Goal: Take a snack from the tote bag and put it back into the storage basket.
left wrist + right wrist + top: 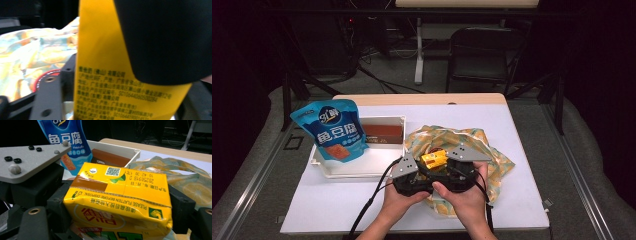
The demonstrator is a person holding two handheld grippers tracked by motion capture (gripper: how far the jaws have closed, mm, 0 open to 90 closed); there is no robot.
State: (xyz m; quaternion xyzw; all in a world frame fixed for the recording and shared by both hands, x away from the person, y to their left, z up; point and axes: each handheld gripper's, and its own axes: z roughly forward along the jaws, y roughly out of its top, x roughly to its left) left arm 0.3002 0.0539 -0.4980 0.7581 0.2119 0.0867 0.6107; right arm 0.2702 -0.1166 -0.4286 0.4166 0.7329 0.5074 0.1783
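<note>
While right tongs (117, 220) clamp yellow carton (117, 197), carton base hidden.

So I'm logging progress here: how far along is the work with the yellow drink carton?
Done: the yellow drink carton is up off the table, over the lemon-print bag. In hand: the right tongs grip it; the left tongs stand around it, firm contact unclear. Left: putting it down; the blue snack pouch leans in the white tray.
</note>
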